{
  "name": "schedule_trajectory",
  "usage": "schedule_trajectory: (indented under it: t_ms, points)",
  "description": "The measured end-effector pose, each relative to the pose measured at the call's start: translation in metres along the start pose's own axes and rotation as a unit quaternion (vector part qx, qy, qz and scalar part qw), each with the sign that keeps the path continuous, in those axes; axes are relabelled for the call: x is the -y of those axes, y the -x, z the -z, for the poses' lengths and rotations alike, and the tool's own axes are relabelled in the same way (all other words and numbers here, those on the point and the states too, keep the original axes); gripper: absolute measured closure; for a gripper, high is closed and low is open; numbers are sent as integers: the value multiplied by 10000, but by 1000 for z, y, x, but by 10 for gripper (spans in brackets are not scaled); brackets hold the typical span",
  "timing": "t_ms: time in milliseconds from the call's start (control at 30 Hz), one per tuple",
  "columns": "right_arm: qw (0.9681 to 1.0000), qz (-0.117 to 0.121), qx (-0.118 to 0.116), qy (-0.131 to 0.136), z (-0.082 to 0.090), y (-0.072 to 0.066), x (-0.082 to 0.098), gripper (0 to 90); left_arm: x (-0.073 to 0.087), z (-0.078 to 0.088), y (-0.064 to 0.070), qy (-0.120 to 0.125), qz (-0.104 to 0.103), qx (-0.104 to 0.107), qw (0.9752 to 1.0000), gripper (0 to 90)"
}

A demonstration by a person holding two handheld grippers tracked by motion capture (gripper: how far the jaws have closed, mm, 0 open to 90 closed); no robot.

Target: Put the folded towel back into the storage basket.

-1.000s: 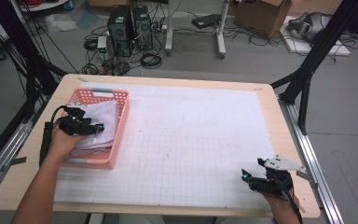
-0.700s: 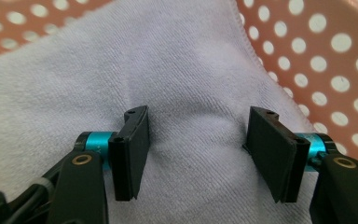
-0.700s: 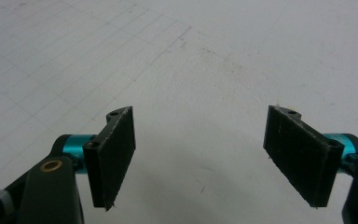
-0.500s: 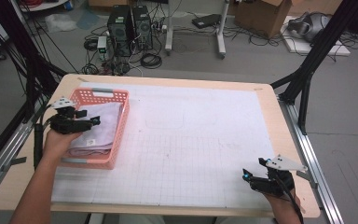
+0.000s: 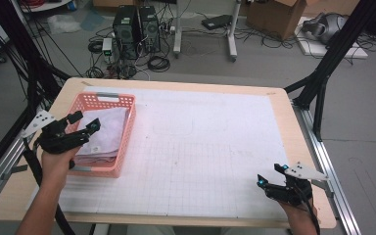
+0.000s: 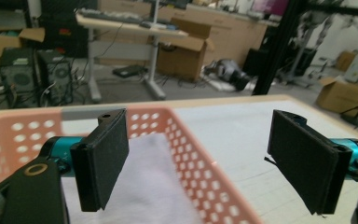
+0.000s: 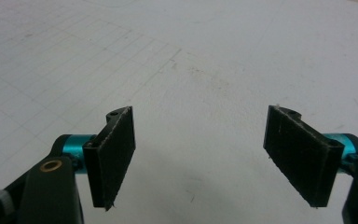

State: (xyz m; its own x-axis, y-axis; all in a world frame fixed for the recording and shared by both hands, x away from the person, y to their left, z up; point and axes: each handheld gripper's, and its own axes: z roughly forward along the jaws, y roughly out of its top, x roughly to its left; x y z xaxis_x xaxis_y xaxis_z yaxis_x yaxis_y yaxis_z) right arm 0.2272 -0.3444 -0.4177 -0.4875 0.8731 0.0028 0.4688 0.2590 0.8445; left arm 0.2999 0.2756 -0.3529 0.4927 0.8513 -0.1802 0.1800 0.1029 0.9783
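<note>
Pink basket (image 5: 126, 134): one, holding one white cloth (image 5: 104, 132); left hand-held gripper (image 5: 84, 123) just opened, empty; right hand-held gripper (image 5: 270, 176) apart, empty.

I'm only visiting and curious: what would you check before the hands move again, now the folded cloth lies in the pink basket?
1. Folded white cloth inside the pink plastic basket: ok.
2. Left gripper has let go, its jaws just opened with nothing between them: ok.
3. Right gripper open with nothing held: ok.
4. White gridded mat bare around the right gripper: ok.
5. Cloth lying flat in the basket: cannot tell.
</note>
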Motion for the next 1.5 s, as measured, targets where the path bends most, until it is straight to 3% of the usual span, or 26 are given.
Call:
schedule_trajectory:
  t_ms: [100, 200, 233, 300, 333, 500, 533, 567, 633, 767, 933, 1133, 1500]
  points:
    - [10000, 30, -8, 72, 0, 0, -1, 240, 1, 2, 11, 50, -49, 90, 9999, 212]
    - [9999, -2, -58, 112, 0, 0, -1, 239, 8, 1, 32, 99, -64, 360, 9993, 225]
    - [9999, 24, -65, 125, 0, 0, -1, 239, 8, 1, 32, 99, -64, 360, 9993, 225]
    - [9998, -7, -93, 152, 0, -1, -1, 239, 18, 0, 46, 169, -8, 487, 9987, 225]
    - [9998, -1, -101, 190, 1, -1, -1, 240, 18, 0, 46, 169, -8, 487, 9987, 224]
    - [9994, -13, -150, 297, -1, -2, -5, 239, 36, -9, 76, -14, -253, 680, 9974, 224]
    - [9994, 26, -150, 310, -1, -2, -5, 239, 36, -9, 76, -14, -253, 680, 9974, 225]
    - [9994, 42, -150, 316, -2, -3, -6, 239, 45, -13, 87, -129, -344, 775, 9963, 225]
    - [9994, 60, -154, 319, -3, -4, -6, 238, 52, -16, 96, -237, -448, 880, 9948, 225]
    - [9992, 94, -150, 348, -2, -6, -6, 238, 60, -22, 113, -279, -511, 1065, 9926, 225]
    - [9992, 95, -143, 360, 0, -6, -5, 238, 63, -24, 125, -217, -566, 1208, 9908, 225]
    - [9993, 74, -123, 349, 0, -7, -6, 238, 76, -29, 142, -366, -708, 1384, 9872, 224]
    - [9993, 73, -88, 354, 2, -9, -4, 238, 85, -38, 155, -568, -816, 1511, 9835, 226]
